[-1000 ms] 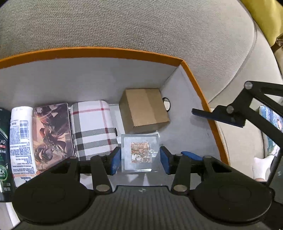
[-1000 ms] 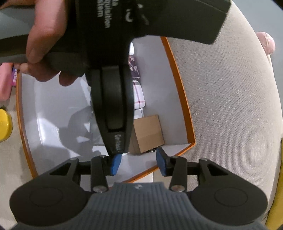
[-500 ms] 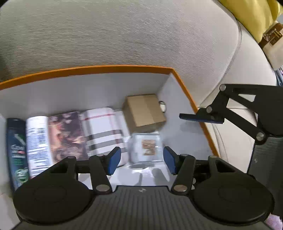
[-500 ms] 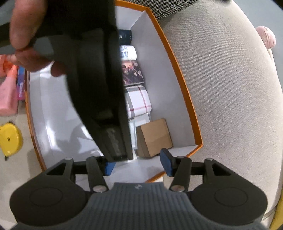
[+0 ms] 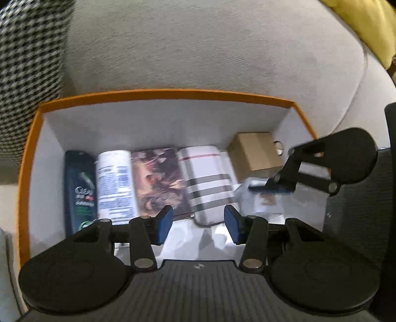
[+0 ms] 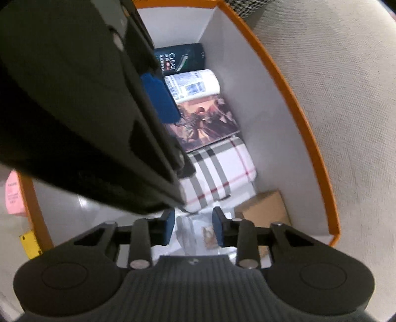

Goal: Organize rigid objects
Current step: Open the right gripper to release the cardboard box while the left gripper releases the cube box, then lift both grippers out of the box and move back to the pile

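An orange-rimmed white box (image 5: 163,93) holds a row of items: a dark shampoo bottle (image 5: 79,188), a white bottle (image 5: 115,182), a picture tin (image 5: 158,179), a plaid case (image 5: 208,180), a brown carton (image 5: 255,154) and a clear square packet (image 6: 198,229). My left gripper (image 5: 195,224) is open and empty, raised above the plaid case. My right gripper (image 6: 194,228) is open, low inside the box, its pads on either side of the clear packet. In the left wrist view the right gripper (image 5: 274,188) covers that packet.
The box (image 6: 307,138) sits on a grey fabric sofa (image 5: 198,54). A houndstooth cushion (image 5: 27,64) lies at upper left, a yellow cushion (image 5: 366,22) at upper right. A pink bottle (image 6: 13,195) and a yellow object (image 6: 29,244) lie outside the box.
My left gripper let go of the clear packet and rose back and to the left. My right gripper came down into the box over the packet.
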Tool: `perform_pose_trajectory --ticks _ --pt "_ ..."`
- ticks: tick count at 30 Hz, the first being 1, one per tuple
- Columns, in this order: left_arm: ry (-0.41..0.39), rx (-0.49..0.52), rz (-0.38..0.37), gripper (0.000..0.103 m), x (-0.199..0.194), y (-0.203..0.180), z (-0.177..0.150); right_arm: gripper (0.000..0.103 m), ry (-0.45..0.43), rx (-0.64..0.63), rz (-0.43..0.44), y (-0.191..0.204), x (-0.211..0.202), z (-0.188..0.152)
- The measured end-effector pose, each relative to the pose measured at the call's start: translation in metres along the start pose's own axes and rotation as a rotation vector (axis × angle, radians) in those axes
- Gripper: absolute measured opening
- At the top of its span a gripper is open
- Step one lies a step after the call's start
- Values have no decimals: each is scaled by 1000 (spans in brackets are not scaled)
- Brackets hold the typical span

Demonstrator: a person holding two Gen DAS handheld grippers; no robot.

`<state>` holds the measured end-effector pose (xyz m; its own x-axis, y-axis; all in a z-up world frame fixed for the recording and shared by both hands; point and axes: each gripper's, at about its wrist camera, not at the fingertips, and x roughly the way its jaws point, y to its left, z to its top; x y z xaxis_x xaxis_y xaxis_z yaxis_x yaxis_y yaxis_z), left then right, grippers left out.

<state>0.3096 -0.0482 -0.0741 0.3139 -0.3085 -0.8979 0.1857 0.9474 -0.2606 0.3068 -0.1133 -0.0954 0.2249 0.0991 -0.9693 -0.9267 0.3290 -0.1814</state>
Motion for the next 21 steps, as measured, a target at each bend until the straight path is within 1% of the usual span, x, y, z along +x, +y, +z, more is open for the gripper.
perform_pose_trajectory --ticks 3,6,9,15,18,21 --pt "0 -12 -7 55 -1 7 -2 39 6 -31 -19 -4 3 3" --pt "-3 -8 -10 55 -4 7 -3 39 24 -94 -35 -1 4 4" --pt "-6 -6 -20 55 -6 7 -5 35 51 -142 -72 5 7 0" --pt "-14 -5 -20 55 -14 11 -9 33 99 -132 -98 11 5 -21" --pt "-20 -7 -21 55 -19 12 -10 33 110 -126 -106 13 6 -21" --pt "-39 4 -26 55 -26 10 -11 32 132 -134 -123 16 8 -15"
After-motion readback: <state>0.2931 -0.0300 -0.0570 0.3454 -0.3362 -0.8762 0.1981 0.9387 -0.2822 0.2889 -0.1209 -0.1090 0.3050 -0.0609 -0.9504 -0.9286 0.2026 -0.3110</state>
